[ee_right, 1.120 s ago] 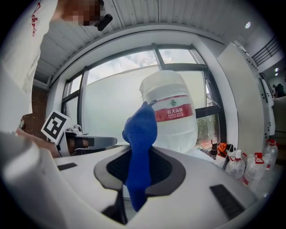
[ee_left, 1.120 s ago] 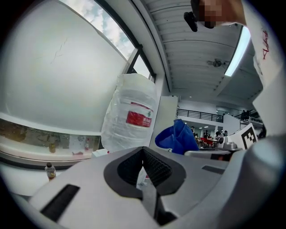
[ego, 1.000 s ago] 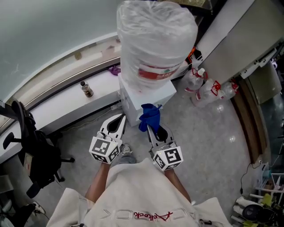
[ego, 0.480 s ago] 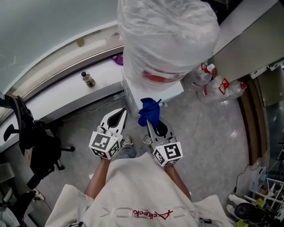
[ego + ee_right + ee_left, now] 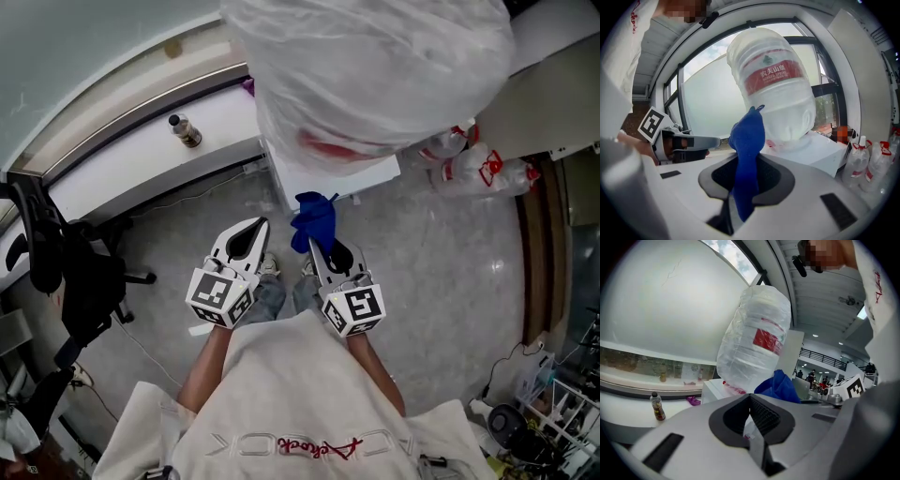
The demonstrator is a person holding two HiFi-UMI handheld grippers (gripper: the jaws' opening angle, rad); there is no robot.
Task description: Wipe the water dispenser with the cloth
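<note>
The water dispenser is a white box topped by a big bottle wrapped in clear plastic, with a red label. My right gripper is shut on a blue cloth, which stands up bunched between its jaws, just in front of the dispenser's white top. My left gripper sits beside it to the left, shut with nothing between its jaws. From the left gripper view the bottle rises straight ahead and the blue cloth shows at the right.
A white sill along the curved window carries a small brown bottle and a purple scrap. Spray bottles stand on the floor right of the dispenser. A black office chair is at the left.
Both grippers and the head have come closer to the dispenser; the bottle now fills more of the head view. The cloth stays clamped in the right gripper.
</note>
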